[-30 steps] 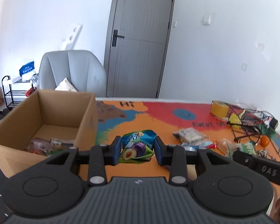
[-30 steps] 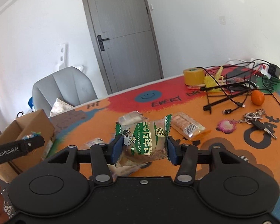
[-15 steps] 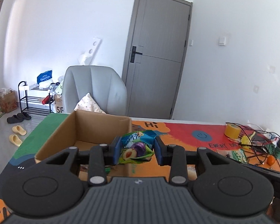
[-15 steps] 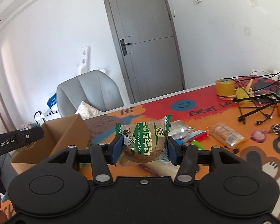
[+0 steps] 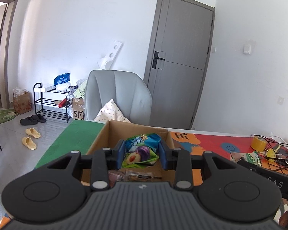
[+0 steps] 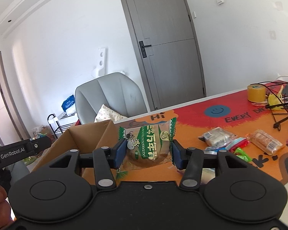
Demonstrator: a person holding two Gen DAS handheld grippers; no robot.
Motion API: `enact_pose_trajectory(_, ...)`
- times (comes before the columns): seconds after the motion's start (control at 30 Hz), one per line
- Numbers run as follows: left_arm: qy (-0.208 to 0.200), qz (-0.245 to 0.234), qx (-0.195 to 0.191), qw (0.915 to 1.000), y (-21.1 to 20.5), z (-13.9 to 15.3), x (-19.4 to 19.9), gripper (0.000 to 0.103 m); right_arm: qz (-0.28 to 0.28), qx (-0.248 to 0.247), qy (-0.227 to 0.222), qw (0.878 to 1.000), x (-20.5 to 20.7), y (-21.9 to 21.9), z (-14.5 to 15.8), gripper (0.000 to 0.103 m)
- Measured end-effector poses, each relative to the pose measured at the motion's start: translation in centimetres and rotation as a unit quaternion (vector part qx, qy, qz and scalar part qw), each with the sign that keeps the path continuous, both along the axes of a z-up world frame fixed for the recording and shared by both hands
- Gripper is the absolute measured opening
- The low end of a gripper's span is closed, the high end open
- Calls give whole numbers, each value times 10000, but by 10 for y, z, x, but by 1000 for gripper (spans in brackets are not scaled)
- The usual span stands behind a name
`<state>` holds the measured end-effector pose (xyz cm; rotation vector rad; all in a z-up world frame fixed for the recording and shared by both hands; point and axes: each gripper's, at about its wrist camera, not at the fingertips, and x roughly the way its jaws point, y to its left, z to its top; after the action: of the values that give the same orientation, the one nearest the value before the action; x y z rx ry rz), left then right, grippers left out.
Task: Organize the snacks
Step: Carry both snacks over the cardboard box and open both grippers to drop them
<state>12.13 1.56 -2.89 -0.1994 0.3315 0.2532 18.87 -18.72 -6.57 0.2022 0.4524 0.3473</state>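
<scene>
Two grippers, one snack packet pinched in each, at one cardboard box (image 5: 138, 132).
Left gripper (image 5: 142, 154) clamped on plum packet (image 5: 141, 152) above box; right gripper (image 6: 147, 151) clamped on green-lettered cake packet (image 6: 148, 143) beside box. "GenRobot.AI", "Hi", "EVERY" legible.

The open brown cardboard box (image 5: 169, 140) is sitting at the left end of the orange printed table mat (image 6: 192, 132), with wrapped snack packets (image 5: 130, 174) lying inside it. More clear-wrapped snack packets (image 6: 217, 136) are lying to its right on the mat. The grey padded chair (image 6: 113, 94) is standing behind the box.
</scene>
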Motion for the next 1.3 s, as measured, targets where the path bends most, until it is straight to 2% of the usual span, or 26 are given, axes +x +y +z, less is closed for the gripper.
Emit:
enact_pose_trajectory(0.73,363,140,-104,9992,42,-10,49,37,566,93,73,9983,38,59,10,50)
enact_pose_trajectory(0.83,425,207,-67,9989,44,-10,53,43,617,80,122,9980,43,66,10,50)
enact_pose_trajectory(1.2,395,296,-308,9983,69,-6,47,48,922,95,296,9953,55,99,5,50)
enact_pose_trajectory(1.3,375,383,-310,9981,73,-3,45,53,982,103,369,9944,57,106,3,50)
